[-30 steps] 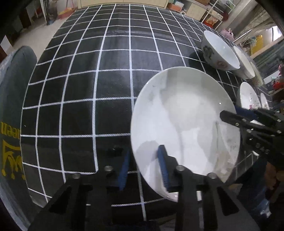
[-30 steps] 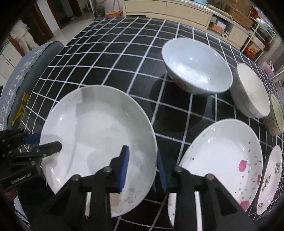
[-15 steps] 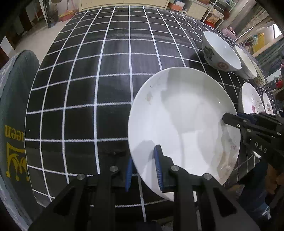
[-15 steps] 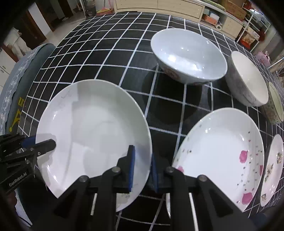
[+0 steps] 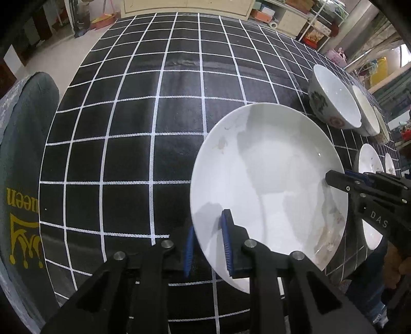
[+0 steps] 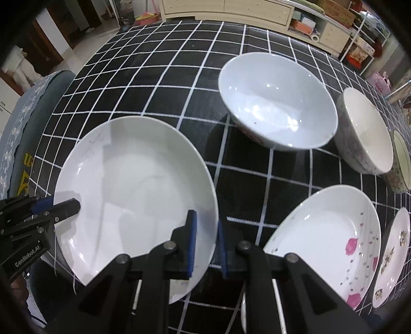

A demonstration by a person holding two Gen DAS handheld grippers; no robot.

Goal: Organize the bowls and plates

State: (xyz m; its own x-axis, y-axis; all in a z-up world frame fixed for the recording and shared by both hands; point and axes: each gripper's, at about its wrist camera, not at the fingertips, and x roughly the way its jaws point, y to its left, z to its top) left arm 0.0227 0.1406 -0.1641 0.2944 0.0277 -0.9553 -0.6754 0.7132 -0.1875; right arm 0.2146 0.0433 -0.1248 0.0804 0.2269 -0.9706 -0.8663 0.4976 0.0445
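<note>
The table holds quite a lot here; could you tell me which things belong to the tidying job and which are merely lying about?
Belong to the job:
plain white plate, gripped by the left gripper and right gripper
pink-flowered plate
small patterned plate
large white bowl
speckled bowl

Lying about:
checked tablecloth
chair back
shelves

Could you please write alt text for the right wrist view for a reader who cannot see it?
The right gripper straddles the rim of a plain white plate on a black checked tablecloth, with the left gripper at its opposite edge. Bowls stand beyond, flowered plates to the right.
</note>
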